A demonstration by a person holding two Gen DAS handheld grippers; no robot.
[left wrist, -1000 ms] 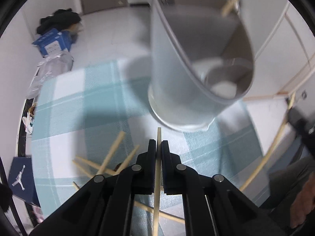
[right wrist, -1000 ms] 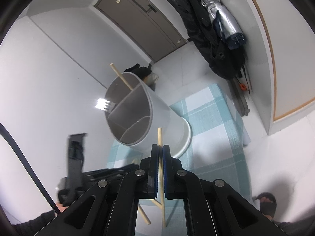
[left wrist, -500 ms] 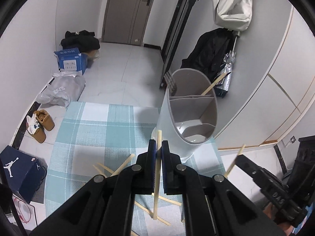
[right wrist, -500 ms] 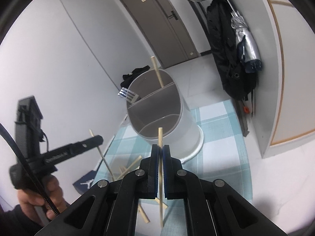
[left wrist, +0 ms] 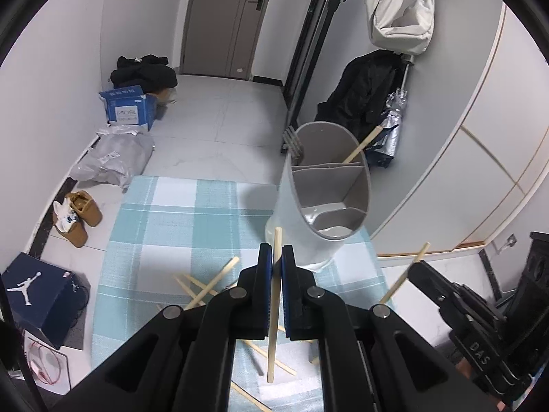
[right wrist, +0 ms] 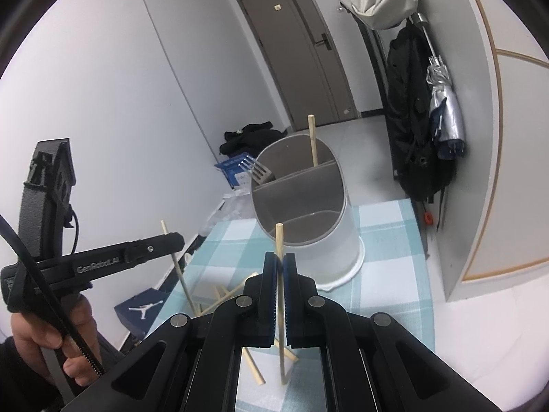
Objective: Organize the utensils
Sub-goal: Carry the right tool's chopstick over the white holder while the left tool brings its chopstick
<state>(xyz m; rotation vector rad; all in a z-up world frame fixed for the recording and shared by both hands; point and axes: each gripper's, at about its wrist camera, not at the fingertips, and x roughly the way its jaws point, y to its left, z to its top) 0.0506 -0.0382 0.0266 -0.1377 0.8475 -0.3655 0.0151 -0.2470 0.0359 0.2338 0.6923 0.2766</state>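
My left gripper (left wrist: 277, 257) is shut on a wooden chopstick (left wrist: 274, 295) and holds it upright above the blue checked cloth (left wrist: 171, 226). My right gripper (right wrist: 280, 264) is shut on another chopstick (right wrist: 280, 240). A white divided utensil holder (left wrist: 326, 202) stands at the cloth's far right; it also shows in the right wrist view (right wrist: 308, 219). It holds a fork (right wrist: 257, 171) and one chopstick (right wrist: 313, 140) in its back part. Several loose chopsticks (left wrist: 209, 285) lie crossed on the cloth under both grippers. The left gripper with its chopstick shows in the right wrist view (right wrist: 171, 240), and the right gripper in the left wrist view (left wrist: 422, 267).
On the floor left of the cloth lie a dark shoe box (left wrist: 37, 292), tan shoes (left wrist: 79, 216), a grey bag (left wrist: 116, 158) and a blue box (left wrist: 128, 110). Coats (right wrist: 415, 110) and an umbrella (right wrist: 442, 103) hang on the right wall.
Both grippers have pulled back and up from the holder, each still holding its chopstick. The holder now looks smaller and farther away in both views.
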